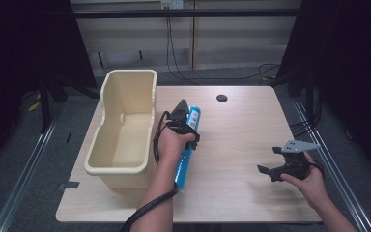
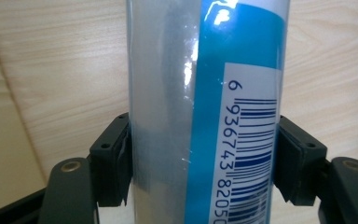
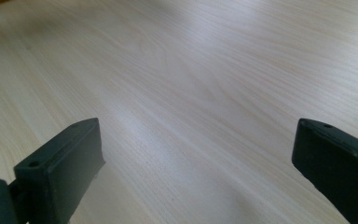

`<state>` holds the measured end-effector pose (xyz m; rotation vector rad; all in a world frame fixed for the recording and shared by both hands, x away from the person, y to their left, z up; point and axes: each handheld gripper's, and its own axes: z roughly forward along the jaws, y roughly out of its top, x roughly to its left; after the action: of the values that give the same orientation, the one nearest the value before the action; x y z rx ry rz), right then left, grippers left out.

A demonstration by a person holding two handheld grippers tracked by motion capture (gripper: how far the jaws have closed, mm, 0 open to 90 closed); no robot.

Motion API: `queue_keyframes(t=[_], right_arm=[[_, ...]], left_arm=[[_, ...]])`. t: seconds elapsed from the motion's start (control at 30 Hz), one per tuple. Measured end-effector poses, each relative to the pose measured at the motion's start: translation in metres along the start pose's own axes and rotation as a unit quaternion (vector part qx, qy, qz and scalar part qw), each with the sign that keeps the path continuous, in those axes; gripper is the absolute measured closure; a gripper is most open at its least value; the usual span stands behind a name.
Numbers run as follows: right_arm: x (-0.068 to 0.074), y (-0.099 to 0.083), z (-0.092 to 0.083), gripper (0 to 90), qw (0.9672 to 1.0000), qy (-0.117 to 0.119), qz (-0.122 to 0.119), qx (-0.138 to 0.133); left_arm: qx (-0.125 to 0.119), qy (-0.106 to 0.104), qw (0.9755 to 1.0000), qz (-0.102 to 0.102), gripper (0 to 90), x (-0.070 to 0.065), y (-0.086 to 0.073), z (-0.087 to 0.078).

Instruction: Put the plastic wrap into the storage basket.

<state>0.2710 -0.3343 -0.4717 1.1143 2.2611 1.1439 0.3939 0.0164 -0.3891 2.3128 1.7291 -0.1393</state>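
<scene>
Your left gripper (image 1: 186, 126) clamps the blue tube (image 1: 187, 145) crosswise near its upper end, at 3 o'clock beside the cream bin (image 1: 125, 126), ready for transfer. Your right gripper (image 1: 274, 164) idles, jaws apart.

You're in a lab-style recording booth; black curtains (image 1: 24, 43) hang on both sides; metal rails (image 1: 21, 169) flank your pale wooden surface (image 1: 241, 145); cables (image 1: 174, 58) trail over grey carpet.

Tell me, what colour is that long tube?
Blue tube, with a white barcode label; clearest in left gripper view.
</scene>
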Motion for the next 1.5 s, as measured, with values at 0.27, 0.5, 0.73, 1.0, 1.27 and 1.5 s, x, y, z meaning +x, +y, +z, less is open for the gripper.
queue_keyframes(t=[0.27,0.5,0.73,1.0,1.27,1.5], right_arm=[[0.0,-0.003,-0.001,1.7,1.0,0.001,-0.005,0.007],[0.001,-0.004,-0.003,1.7,0.9999,-0.001,-0.004,0.01],[0.0,-0.005,-0.002,1.7,0.9999,0.003,-0.009,0.013],[0.001,-0.004,-0.001,1.7,0.9998,0.008,-0.013,0.016],[0.0,-0.004,0.0,1.7,0.9998,0.008,-0.009,0.015],[0.002,-0.001,0.005,1.7,0.9997,0.012,-0.016,0.015]], left_arm=[[0.001,-0.006,1.0,0.005,32.2,0.002,0.001,-0.015],[-0.004,-0.01,0.9999,0.005,32.2,0.001,0.004,-0.031],[-0.006,-0.015,0.9998,0.007,32.2,-0.001,0.006,-0.047],[-0.006,-0.016,0.9999,0.001,32.2,0.004,0.006,-0.061],[-0.004,-0.016,0.9999,0.0,32.2,0.009,0.003,-0.069],[-0.013,-0.011,0.9998,-0.01,32.2,0.013,0.001,-0.081]])
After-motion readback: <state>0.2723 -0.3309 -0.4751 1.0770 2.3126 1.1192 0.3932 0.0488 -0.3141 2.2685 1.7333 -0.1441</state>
